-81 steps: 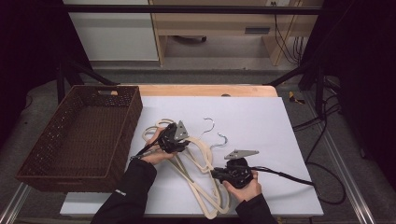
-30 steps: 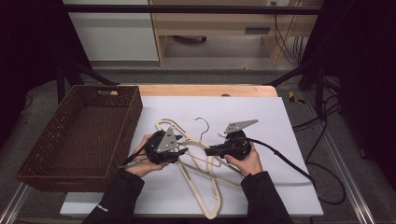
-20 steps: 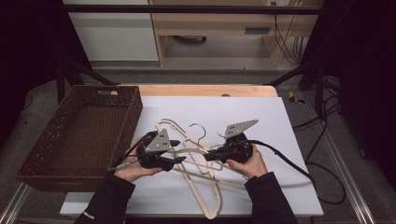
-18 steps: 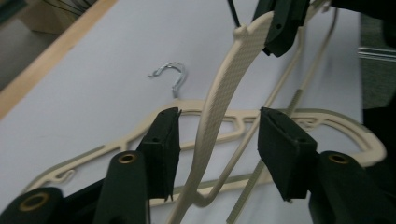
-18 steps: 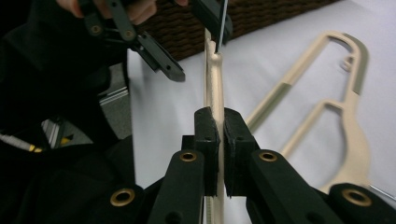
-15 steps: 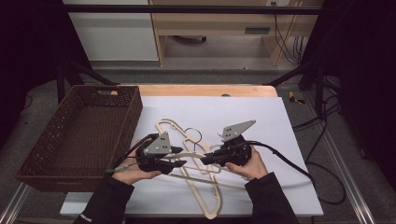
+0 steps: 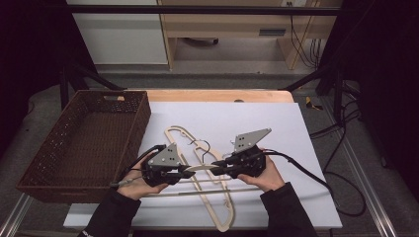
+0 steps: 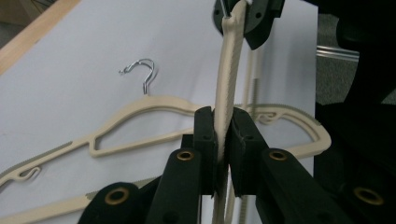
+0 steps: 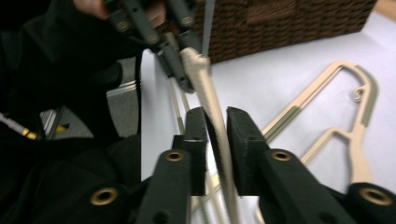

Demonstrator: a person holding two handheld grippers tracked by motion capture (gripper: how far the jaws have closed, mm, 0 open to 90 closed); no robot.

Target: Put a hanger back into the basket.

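- I've got one beige hanger (image 7: 200,168) lifted off the white table (image 7: 276,123) between both tongs, held roughly level in front of me, just right of the wicker basket (image 7: 79,143).
- Left tongs (image 7: 184,173): clenched on the hanger's edge; in the left gripper view the pads (image 8: 205,135) press flat on both sides of the strip. Jaws have just been closing onto it.
- Right tongs (image 7: 221,169): hanger runs between the jaws, but in the right gripper view there's a sliver of gap beside the strip, so I read the grip as loosened, not pinching. Jaws have just been opening a touch.
- Second hanger (image 7: 207,197) lies flat on the table under my hands; its metal hook (image 8: 142,74) shows in the left gripper view. A third beige shape (image 7: 175,136) lies toward the basket; can't tell how they overlap.
- Progress, my judgement: pick-up of the first hanger done, transfer not yet. Basket is empty as far as I see. Left: carry this one over into the basket, then the ones on the table.
- Versus the earliest high view: the hangers lay in a heap on the table with my hands farther apart, left hand up by the heap, right lower. Now both hands are together at mid-table and one hanger is separated and raised.
- Versus a second ago: hands a bit nearer me, hanger slightly higher.
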